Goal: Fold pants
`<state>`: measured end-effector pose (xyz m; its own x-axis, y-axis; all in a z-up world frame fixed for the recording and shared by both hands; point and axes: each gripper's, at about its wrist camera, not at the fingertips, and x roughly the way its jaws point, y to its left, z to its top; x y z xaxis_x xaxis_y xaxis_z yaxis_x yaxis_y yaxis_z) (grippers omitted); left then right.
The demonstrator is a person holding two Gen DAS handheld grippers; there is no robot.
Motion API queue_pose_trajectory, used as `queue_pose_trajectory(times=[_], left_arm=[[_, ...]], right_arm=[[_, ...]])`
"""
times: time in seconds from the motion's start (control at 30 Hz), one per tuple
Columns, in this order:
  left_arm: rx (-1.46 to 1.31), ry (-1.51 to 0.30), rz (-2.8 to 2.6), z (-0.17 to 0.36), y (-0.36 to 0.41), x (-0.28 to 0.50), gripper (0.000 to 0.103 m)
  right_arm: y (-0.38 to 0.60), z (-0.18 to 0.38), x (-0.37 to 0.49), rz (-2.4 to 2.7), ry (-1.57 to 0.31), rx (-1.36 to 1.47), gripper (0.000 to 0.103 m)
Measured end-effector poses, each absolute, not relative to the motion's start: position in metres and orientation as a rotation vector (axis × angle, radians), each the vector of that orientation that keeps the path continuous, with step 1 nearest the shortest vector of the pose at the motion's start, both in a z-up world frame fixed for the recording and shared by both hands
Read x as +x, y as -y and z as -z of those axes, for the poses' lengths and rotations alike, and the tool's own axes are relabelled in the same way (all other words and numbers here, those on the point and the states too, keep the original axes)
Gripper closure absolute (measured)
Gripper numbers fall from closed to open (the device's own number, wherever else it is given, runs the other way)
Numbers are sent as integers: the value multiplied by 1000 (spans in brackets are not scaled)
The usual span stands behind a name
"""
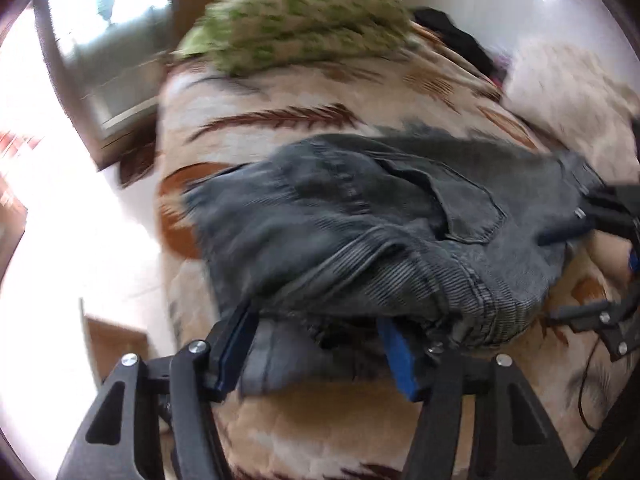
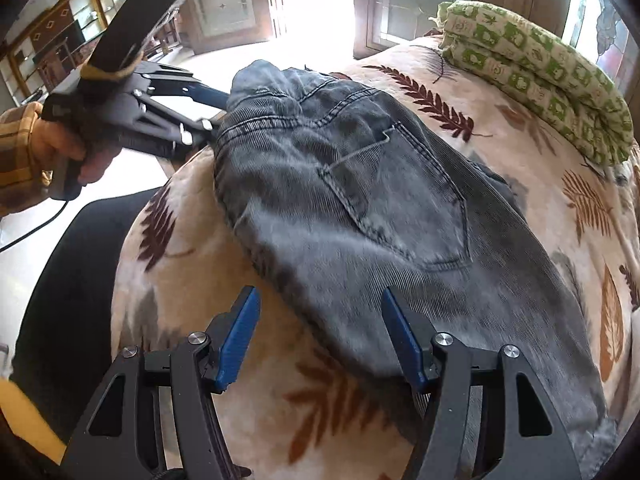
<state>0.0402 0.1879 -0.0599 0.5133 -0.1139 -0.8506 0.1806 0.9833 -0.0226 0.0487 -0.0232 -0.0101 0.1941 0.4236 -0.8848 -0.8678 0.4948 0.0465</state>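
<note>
Grey corduroy pants (image 1: pixel 360 232) lie folded on a leaf-patterned blanket (image 1: pixel 320 420), back pocket up; they also show in the right wrist view (image 2: pixel 360 216). My left gripper (image 1: pixel 316 320) is open, its blue-padded fingers spread at the pants' near edge with cloth draped between them; it also shows in the right wrist view (image 2: pixel 216 108) at the pants' far left corner. My right gripper (image 2: pixel 320 300) is open, fingers spread over the pants' near edge, nothing clamped. In the left wrist view it (image 1: pixel 568 276) sits at the pants' right edge.
A folded green-and-cream quilt (image 2: pixel 536 80) lies at the bed's far side. Dark clothing (image 1: pixel 456 36) is piled at the back. A black chair (image 2: pixel 72 280) stands beside the bed. Bright tiled floor (image 1: pixel 80 220) and glass doors (image 2: pixel 416 0) surround it.
</note>
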Motion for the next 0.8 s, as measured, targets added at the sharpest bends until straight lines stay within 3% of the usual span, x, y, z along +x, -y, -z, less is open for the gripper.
queue_pose_trajectory(times=[0.07,0.1,0.13,0.17,0.2,0.27,0.57,0.8], left_arm=[[66,-1022,225,63,-183,51,41],[66,-1028,233,65,-180,56,42],[62,-1036,244,67,-176,62,54],[49,-1047,268,70,-174,65,83],[29,-1062,297,72,-172,67,89],[22,-1045,310,68,-169,63,93],[-48,-974,289,22,-213,-4,94],[-54,-1047,263,46,-219,-24,94]], right_arm=[[14,15,57,-956,-1019,-528,48],[10,17,61,-946,-1022,-527,61],[9,17,65,-940,-1025,-522,69],[8,17,69,-937,-1034,-511,85],[7,15,72,-930,-1035,-499,88],[8,10,72,-928,-1021,-489,89],[18,4,58,-1006,-1027,-460,89],[10,37,49,-982,-1071,-512,86]])
